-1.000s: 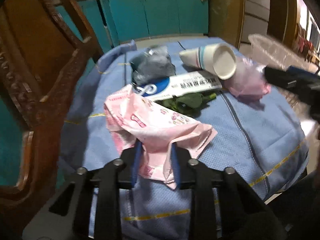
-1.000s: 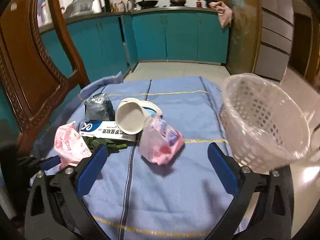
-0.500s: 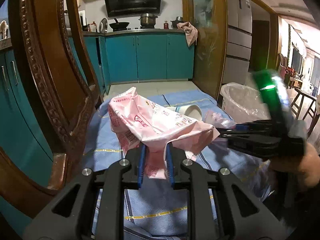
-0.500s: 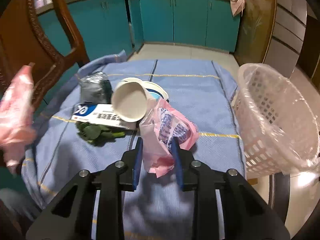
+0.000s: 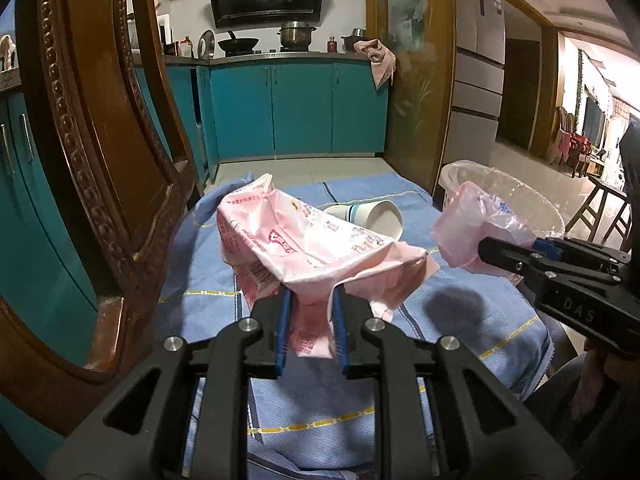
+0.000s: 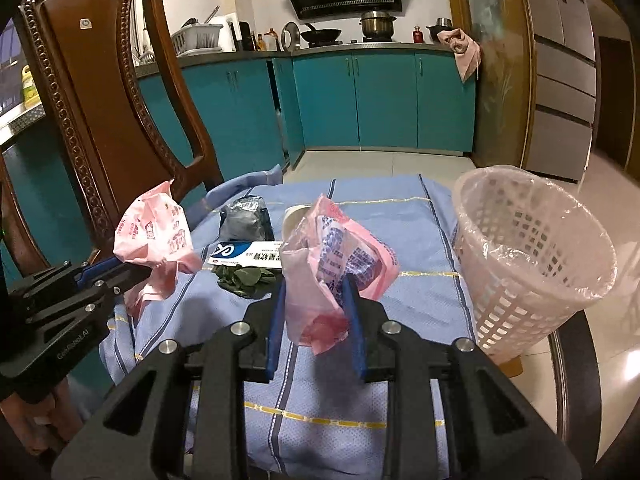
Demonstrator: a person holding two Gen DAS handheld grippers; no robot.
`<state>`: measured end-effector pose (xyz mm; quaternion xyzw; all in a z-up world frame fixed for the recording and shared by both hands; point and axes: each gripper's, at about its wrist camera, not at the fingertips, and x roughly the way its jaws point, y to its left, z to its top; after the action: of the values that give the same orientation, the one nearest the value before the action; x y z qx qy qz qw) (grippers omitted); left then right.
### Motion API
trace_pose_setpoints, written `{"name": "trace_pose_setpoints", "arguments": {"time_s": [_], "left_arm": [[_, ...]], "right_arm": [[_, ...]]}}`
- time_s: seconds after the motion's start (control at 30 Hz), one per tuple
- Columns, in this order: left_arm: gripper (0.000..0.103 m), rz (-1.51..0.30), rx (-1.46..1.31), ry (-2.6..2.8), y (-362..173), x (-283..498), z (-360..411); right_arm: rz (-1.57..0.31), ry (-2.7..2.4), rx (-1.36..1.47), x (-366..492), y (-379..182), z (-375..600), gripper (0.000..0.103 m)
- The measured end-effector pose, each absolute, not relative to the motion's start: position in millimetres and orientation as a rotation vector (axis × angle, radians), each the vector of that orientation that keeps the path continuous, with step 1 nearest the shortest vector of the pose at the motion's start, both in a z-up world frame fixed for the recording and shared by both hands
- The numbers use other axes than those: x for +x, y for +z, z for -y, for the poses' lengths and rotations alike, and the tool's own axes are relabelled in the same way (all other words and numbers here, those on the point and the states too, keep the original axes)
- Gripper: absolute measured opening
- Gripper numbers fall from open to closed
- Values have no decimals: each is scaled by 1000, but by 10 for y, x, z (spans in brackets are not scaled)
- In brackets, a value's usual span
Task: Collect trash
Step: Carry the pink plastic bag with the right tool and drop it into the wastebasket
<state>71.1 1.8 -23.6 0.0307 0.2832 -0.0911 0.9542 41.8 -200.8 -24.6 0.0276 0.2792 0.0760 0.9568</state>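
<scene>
"DAS" is being shown on the right claw (image 5: 486, 250) body. Red print on the pink wrapper (image 5: 320, 252) is not being resolved. The wrapper is being pinched above the tabletop (image 6: 400, 240) by the nearly closed left claw (image 5: 310, 320). A pink bag (image 6: 332, 264) with blue print is being pinched by the right claw, near the basket (image 6: 532, 256).
</scene>
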Motion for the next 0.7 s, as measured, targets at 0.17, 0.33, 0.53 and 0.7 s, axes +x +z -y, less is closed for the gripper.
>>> {"name": "trace_pose_setpoints", "arguments": {"time_s": [0.17,0.33,0.53,0.7], "left_arm": [[20,-577,67,-184,-236,718,3],[20,-583,66,-182,-236,743,-2],[20,-586,62,-182,-231,754,-11],[20,-589,61,-179,-243,758,-7]], "right_arm": [[-574,157,48,465,-264,2005,28],[-575,155,46,462,-255,1988,28],[-579,154,44,461,-261,1972,28],[-583,155,43,463,-258,1973,28]]}}
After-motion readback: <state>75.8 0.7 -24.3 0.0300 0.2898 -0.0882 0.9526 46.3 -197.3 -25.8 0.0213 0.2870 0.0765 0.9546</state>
